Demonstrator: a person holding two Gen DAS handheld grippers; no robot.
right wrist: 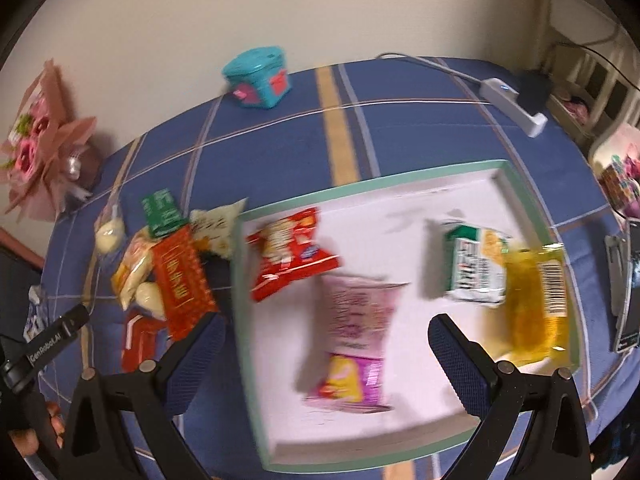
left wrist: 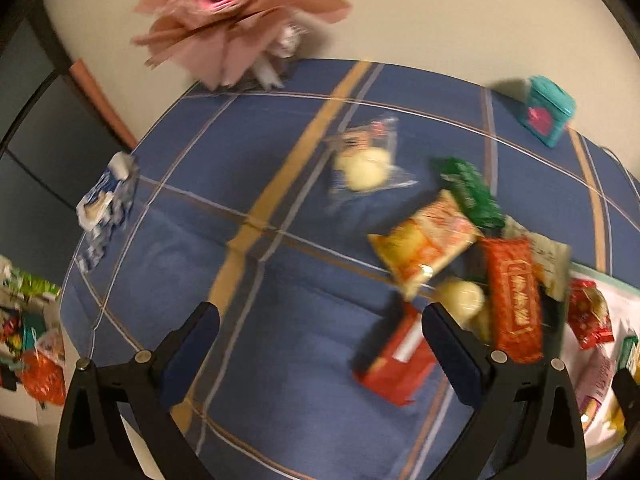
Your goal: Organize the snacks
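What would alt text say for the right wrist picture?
An open claw hangs empty above a white tray with a green rim, holding four snack packets: red, pink, green-and-white and yellow. More snacks lie piled left of the tray on a blue checked tablecloth, with a teal tin behind.

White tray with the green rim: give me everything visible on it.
The tray is a shallow rectangular box, white inside with a pale green rim, card-like in look. It lies flat on the blue plaid tablecloth, right of the loose snack pile. Inside lie a red packet, a pink packet, a green-and-white packet and a yellow packet. The right gripper hangs open above its near edge.
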